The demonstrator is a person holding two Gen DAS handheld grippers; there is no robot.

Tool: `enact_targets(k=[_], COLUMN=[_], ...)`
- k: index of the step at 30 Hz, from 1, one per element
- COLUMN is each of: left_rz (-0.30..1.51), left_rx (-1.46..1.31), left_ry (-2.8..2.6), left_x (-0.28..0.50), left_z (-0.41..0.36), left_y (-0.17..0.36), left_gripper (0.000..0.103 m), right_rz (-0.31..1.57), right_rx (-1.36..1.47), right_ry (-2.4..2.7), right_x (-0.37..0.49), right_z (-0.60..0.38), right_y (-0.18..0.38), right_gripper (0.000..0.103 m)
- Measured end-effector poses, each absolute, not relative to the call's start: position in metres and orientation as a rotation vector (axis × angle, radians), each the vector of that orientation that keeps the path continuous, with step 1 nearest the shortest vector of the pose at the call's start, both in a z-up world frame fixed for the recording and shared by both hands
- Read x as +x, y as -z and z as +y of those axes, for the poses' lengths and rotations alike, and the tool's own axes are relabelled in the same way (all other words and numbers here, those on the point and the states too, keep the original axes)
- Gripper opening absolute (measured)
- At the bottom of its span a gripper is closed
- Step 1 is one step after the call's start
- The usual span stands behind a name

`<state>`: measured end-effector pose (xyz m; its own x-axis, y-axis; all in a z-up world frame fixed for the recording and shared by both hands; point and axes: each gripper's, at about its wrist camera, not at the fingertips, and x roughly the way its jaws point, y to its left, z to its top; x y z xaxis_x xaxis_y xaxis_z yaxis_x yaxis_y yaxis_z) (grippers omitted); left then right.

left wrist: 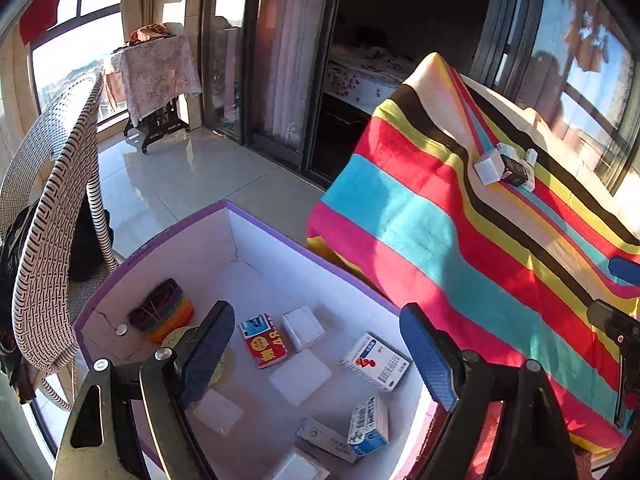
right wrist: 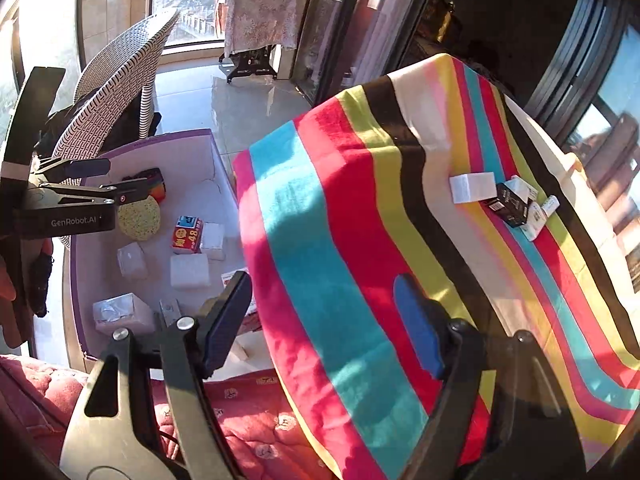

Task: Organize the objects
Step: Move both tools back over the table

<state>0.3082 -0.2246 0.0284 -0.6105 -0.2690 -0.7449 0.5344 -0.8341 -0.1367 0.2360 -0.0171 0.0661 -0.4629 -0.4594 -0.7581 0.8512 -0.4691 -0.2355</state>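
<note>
Closest in, the left claw [left wrist: 320,356] hangs over the purple-rimmed bin [left wrist: 256,216], jaws spread wide with nothing between them; the red carton [left wrist: 262,340] and other small boxes already lie on the bin floor below. The right claw [right wrist: 324,320] stands over the striped cloth [right wrist: 340,220] on the worktop, also wide apart and empty. Farther off, near the far edge of the cloth, the last cluster waits: a white box [right wrist: 472,187] touching a black box [right wrist: 510,204], its long axis running diagonally away to the right. That cluster lies ahead and right of the right claw, which looks the nearer one to fetch it.
</note>
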Motion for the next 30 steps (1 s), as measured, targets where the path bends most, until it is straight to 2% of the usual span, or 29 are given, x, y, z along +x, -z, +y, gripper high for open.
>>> enact_targets(k=[5, 10, 13, 30], left_rz=[0.486, 0.354, 0.334, 0.275], left_rx=[1.156, 1.202, 1.209, 1.300], left_ry=[2.598, 2.717, 2.751, 2.639], left_x=[0.234, 0.165, 0.133, 0.012], left_z=[-0.162, -0.103, -0.084, -0.107], left_y=[-0.042, -0.056, -0.058, -0.018], left_gripper=[0.086, 0.086, 0.086, 0.086], right_rz=[0.678, 0.559, 0.532, 0.522], right_rx=[0.875, 0.915, 0.957, 1.116], right_ry=[2.247, 2.382, 2.420, 2.329], right_x=[0.184, 0.135, 0.109, 0.003], right_z=[0.061, 0.119, 0.137, 0.111], right_y=[-0.089, -0.100, -0.092, -0.032], right_gripper=[0.084, 0.088, 0.088, 0.089])
